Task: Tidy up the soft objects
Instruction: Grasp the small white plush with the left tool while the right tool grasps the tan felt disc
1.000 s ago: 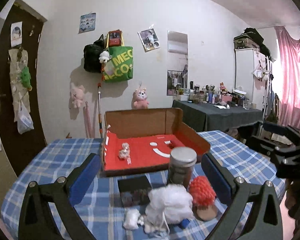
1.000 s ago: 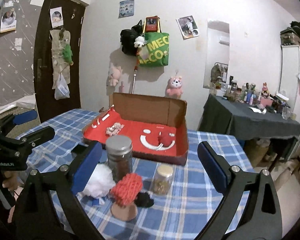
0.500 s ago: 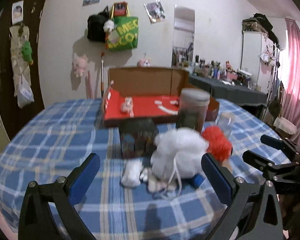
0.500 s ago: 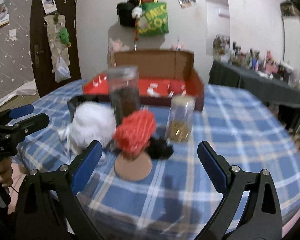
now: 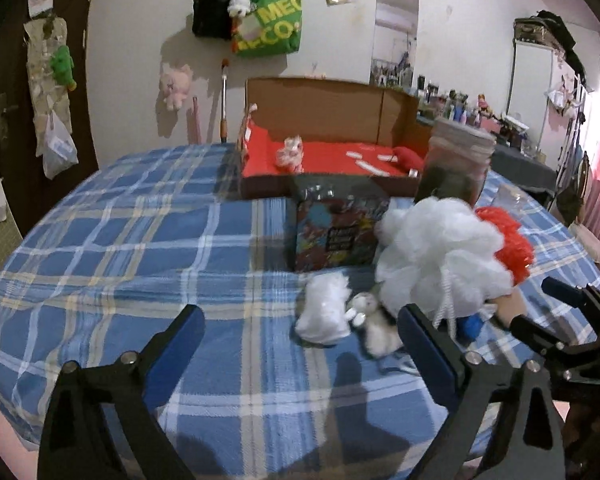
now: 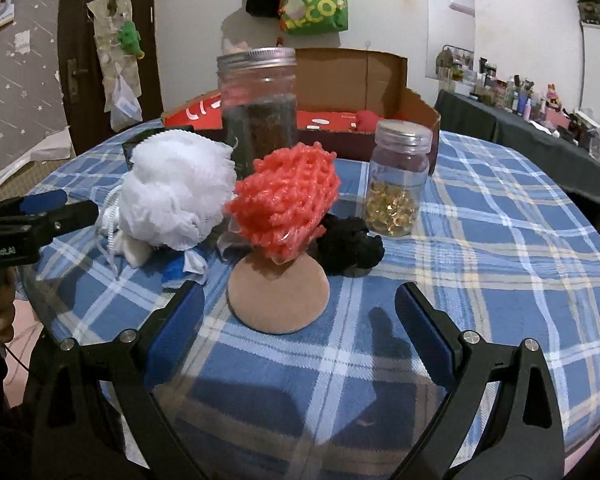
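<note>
Two hand-held grippers close in on a cluster of soft things on a plaid-covered table [image 5: 140, 240]. The left hand-held gripper [image 5: 300, 340] is spread wide and empty, low over the cloth, with a small white plush [image 5: 324, 312] just ahead of it. The right hand-held gripper [image 6: 300, 320] is likewise wide open with nothing held, facing a red mesh puff [image 6: 288, 204] that sits on a tan disc [image 6: 278, 296].

The white puff [image 5: 440, 252] leans against the red one, and a tall jar [image 6: 260, 108] and a small jar [image 6: 398, 184] stand just behind. The risk, as it looks: a pinch on either puff could snag its neighbour or the white puff's cord, or a forward push could tip a jar. The open red box [image 5: 328, 156] at the back looks the likely destination.
</note>
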Motion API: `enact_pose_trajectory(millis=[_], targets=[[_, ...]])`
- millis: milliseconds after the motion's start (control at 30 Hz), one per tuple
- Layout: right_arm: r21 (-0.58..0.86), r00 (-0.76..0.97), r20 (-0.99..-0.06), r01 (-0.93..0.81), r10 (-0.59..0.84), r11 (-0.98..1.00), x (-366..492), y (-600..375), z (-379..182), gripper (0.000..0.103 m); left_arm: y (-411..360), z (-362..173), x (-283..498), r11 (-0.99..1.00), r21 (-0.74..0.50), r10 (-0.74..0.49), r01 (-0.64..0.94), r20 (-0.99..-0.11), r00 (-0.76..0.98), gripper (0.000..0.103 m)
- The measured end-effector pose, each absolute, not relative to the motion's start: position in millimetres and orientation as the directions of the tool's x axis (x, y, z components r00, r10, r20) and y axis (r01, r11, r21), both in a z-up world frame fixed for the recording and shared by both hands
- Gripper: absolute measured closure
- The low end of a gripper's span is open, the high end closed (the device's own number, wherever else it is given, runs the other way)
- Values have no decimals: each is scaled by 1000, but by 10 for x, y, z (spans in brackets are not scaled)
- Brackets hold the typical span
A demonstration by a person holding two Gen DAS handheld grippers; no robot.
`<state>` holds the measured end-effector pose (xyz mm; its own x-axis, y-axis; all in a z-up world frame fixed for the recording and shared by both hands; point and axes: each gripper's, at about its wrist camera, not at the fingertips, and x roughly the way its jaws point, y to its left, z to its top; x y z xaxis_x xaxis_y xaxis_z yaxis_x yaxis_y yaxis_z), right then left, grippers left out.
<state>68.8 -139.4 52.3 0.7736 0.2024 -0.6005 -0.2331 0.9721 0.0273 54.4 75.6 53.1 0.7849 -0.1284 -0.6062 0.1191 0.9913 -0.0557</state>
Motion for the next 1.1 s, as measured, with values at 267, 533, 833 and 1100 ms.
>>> enact_pose_trajectory(millis=[267, 533, 833, 1100], targets=[[37, 751, -616, -274, 238, 961, 792, -1325, 456, 29, 753, 395, 781, 983, -83, -176, 161, -655, 735, 29], [50, 737, -612, -326, 287, 944, 773, -1338, 444, 73, 719, 382, 772, 947, -194, -318, 254, -655, 685, 87], [96, 731, -593, -352, 337, 931, 686, -1422, 526, 84, 693, 531, 554, 949, -182, -313, 257, -629, 712, 89], [106, 733, -581, -363, 354, 926, 631, -1437, 618, 84, 501, 696, 411, 935, -157, -346, 318, -598, 723, 90]])
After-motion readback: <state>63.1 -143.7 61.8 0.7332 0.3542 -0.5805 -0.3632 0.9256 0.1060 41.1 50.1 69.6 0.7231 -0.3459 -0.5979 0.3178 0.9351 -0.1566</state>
